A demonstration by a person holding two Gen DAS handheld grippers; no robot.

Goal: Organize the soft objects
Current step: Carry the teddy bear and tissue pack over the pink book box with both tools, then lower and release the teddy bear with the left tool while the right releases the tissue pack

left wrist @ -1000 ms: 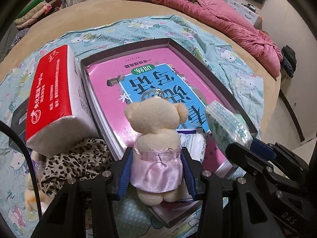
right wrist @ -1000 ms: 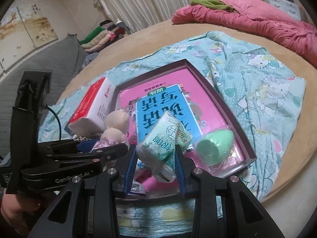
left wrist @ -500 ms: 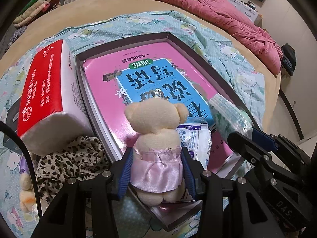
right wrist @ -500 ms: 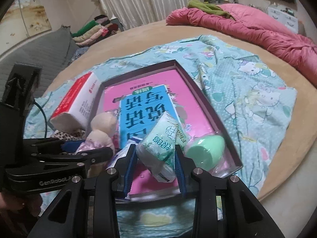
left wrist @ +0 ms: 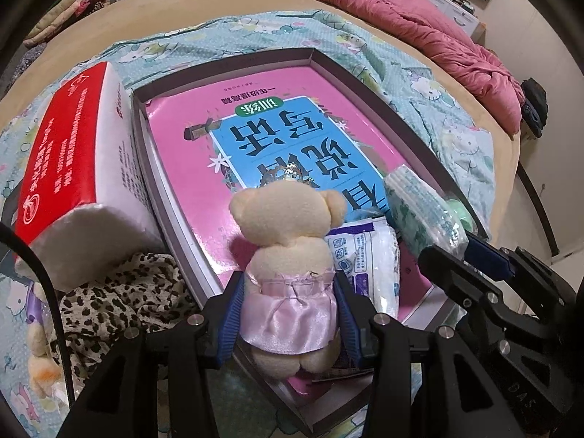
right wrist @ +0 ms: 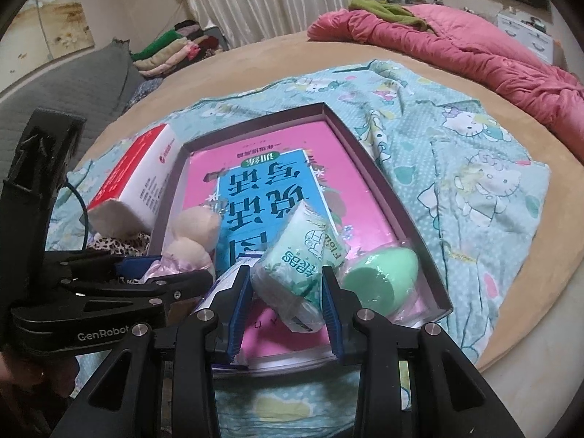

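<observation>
Over the shallow box [left wrist: 350, 73] lined with a pink book [left wrist: 182, 138], my left gripper [left wrist: 288, 314] clenched the teddy bear [left wrist: 288, 255] while my right gripper [right wrist: 286, 301] grasped what looked like a green tissue pack [right wrist: 299, 273].

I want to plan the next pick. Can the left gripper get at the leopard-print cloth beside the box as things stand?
Probably not yet. The left gripper is shut on the teddy bear, so its jaws are full. The leopard-print cloth lies uncovered just to its left, below the tissue pack, so once the bear is released the way looks free.
</observation>
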